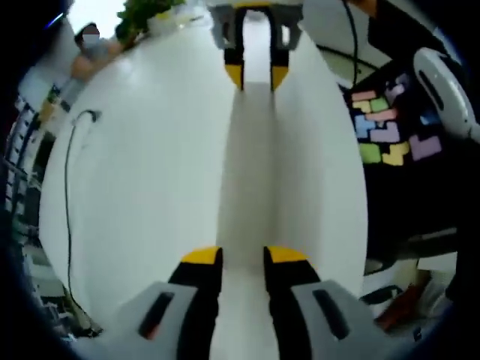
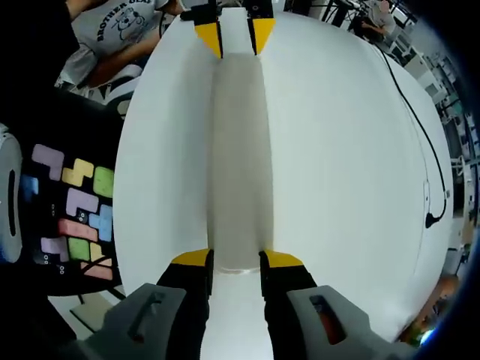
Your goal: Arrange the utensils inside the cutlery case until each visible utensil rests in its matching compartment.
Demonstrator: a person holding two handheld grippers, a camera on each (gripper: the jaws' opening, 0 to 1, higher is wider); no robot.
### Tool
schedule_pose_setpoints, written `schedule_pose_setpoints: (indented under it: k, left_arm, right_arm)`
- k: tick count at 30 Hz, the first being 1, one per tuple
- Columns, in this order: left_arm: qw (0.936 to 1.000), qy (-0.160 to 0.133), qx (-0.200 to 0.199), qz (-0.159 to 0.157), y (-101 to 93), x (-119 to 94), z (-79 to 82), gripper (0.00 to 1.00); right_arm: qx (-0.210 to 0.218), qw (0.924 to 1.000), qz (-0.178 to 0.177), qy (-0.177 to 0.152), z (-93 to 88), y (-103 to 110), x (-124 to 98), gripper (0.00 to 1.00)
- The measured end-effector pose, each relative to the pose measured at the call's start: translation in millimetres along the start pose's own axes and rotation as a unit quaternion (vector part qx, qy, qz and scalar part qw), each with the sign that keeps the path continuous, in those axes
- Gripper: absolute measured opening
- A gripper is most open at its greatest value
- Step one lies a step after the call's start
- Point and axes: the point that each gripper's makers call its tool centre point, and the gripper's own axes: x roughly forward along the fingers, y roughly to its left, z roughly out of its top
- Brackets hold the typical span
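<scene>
A long, narrow white case (image 1: 247,165) lies lengthwise on the white table (image 1: 150,172), and I see only its plain closed top. In the left gripper view my left gripper (image 1: 245,256) has its yellow-tipped jaws pressed against both sides of the near end. My right gripper (image 1: 256,75) clasps the far end at the top of that view. The right gripper view gives the same case (image 2: 236,150) from the other end: my right gripper (image 2: 236,259) is shut on the near end and my left gripper (image 2: 235,34) on the far one.
A black board with coloured puzzle pieces (image 1: 386,127) (image 2: 75,217) sits beside the table. A black cable (image 1: 67,187) (image 2: 427,187) runs along the table's opposite edge. People (image 1: 94,45) (image 2: 112,30) are near the table ends, and a green plant (image 1: 146,15) stands nearby.
</scene>
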Motion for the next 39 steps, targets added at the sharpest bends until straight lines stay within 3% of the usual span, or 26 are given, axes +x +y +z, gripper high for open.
schedule_pose_setpoints:
  k: [13,19,28,36,39]
  left_arm:
    - [0.9990,0.039,0.014,0.014,2.9,6,-6.7,0.19]
    - [0.9986,0.050,-0.001,-0.015,-0.8,9,-6.9,0.15]
    - [0.9953,0.094,-0.005,-0.021,-1.1,11,-6.3,0.16]
    - [0.9969,0.072,-0.011,-0.029,-1.0,10,-7.5,0.16]
    - [0.9949,0.095,0.000,-0.034,-1.4,12,-6.3,0.16]
  right_arm:
    - [-0.004,0.9999,0.001,-0.013,1.1,0,0,0.25]
    - [-0.003,0.9999,0.002,-0.016,0.5,-1,0,0.25]
    - [-0.002,0.9998,0.003,-0.022,-0.1,-1,0,0.25]
    - [0.000,0.9995,0.001,-0.030,-0.4,-1,1,0.25]
    - [-0.002,0.9997,0.002,-0.025,-0.1,-1,1,0.25]
